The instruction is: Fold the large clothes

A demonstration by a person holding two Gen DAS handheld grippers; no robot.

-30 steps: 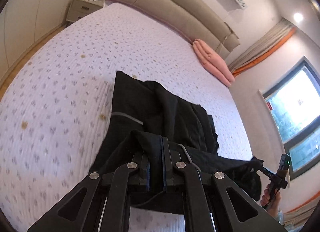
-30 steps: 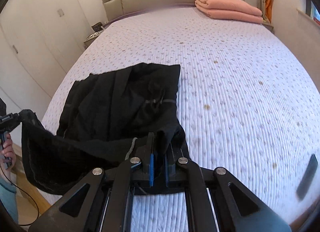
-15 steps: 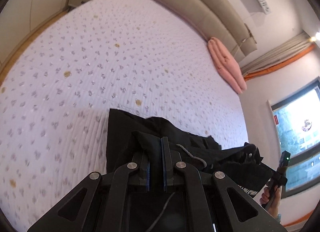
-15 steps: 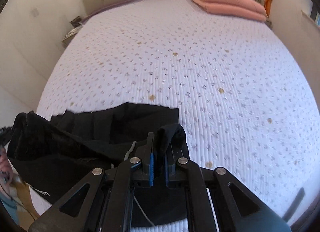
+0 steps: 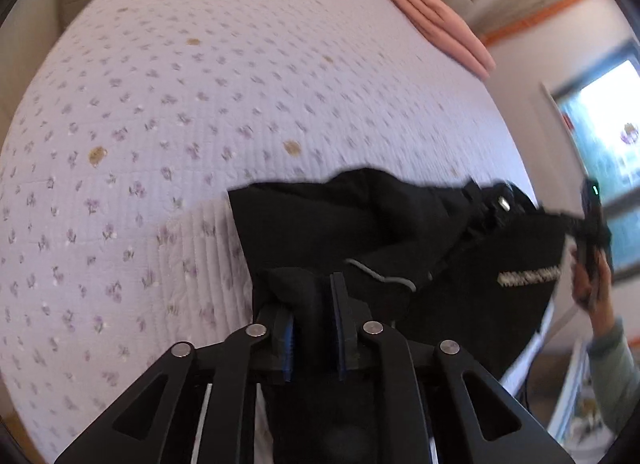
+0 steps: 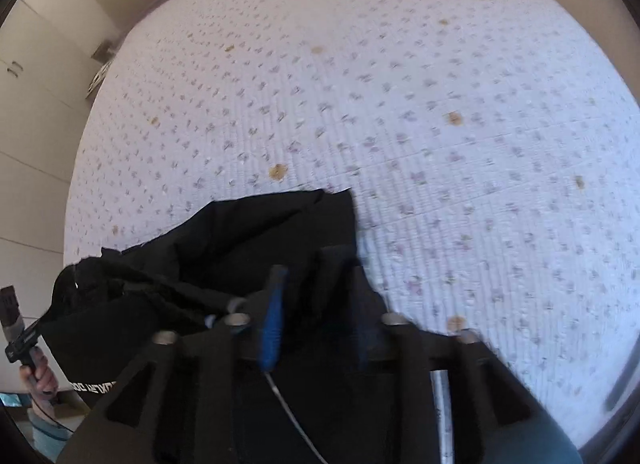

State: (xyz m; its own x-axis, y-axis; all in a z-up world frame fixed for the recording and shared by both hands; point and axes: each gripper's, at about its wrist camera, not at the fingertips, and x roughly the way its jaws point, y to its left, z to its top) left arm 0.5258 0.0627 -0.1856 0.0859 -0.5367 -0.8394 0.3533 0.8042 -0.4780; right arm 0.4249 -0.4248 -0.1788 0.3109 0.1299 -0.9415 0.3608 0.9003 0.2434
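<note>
On the near edge of the bed, a black garment lies bunched, part on the lilac flowered quilt and part hanging over the side. Its long axis runs across the frame in both views, roughly along the bed's near edge, one end at each gripper.

From the left wrist, the left gripper has a fold of black cloth between its blue-lined pads; its jaws are opening, a narrow gap showing, and I cannot tell whether the pads still press the cloth. This view alone shows a bright window and a folded pink blanket by the headboard, plus the person's other hand gripping the other tool's handle at right.

From the right wrist (blurred), the right gripper is opening too, its fingers parted wide with black fabric lying between them, apparently unpressed. Only here do pale wardrobe doors appear at left, and white lettering on the hanging cloth.
</note>
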